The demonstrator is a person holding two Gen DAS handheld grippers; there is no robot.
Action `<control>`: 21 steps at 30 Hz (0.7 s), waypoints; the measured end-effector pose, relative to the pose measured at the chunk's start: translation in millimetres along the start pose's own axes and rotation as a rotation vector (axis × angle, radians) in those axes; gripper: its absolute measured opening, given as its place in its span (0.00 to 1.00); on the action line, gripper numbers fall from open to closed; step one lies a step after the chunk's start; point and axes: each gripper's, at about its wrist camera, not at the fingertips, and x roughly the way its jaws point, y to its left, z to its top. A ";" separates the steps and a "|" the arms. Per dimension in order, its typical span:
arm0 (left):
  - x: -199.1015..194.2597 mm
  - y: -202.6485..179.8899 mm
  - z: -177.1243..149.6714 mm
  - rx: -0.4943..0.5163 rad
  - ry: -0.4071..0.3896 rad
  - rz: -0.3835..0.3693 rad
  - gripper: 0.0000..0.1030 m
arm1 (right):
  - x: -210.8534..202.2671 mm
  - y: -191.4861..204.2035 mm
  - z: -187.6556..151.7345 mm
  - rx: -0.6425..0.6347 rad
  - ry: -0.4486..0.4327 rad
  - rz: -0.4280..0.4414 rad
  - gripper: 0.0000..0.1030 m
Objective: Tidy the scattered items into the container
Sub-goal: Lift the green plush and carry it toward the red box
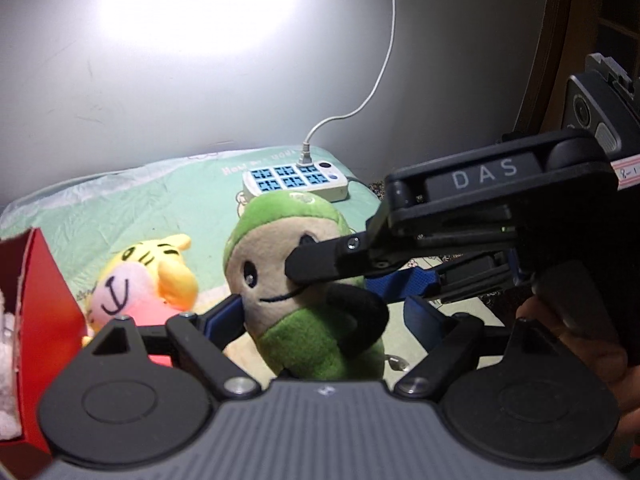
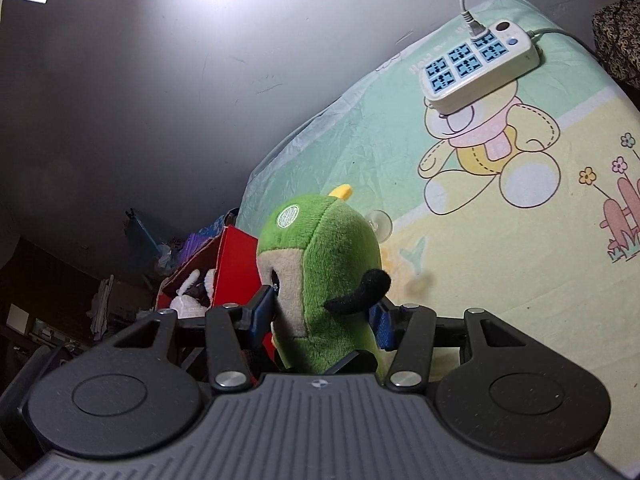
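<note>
A green plush toy (image 1: 304,340) with a beige face stands upright between the fingers of my left gripper (image 1: 320,312). Those fingers are open: the left pad touches the toy and the right pad stands apart from it. My right gripper (image 1: 340,276) reaches in from the right, with one finger across the toy's face. The right wrist view shows that gripper (image 2: 322,318) shut on the green plush toy (image 2: 328,280), a pad on each side. A red box (image 1: 44,320) holding something white and fluffy is at the left. A yellow and pink plush (image 1: 140,280) lies beside it.
A white power strip (image 1: 294,180) with a plugged cable lies on the cartoon-printed sheet (image 2: 520,280) near the wall. A clear suction cup (image 2: 380,224) lies behind the toy. A person's hand (image 1: 580,344) holds the right gripper. Clutter sits beyond the red box (image 2: 236,268).
</note>
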 end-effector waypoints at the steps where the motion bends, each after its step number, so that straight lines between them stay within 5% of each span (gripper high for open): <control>1: -6.4 3.6 -1.1 -0.001 -0.007 0.008 0.84 | 2.2 7.2 -2.0 -0.005 0.000 0.005 0.52; 12: -95.5 68.6 -18.8 -0.046 -0.098 0.060 0.84 | 36.0 100.2 -31.4 -0.104 -0.012 0.030 0.52; 21: -131.8 103.7 -30.7 -0.086 -0.136 0.060 0.84 | 60.0 147.1 -56.8 -0.143 -0.021 0.024 0.52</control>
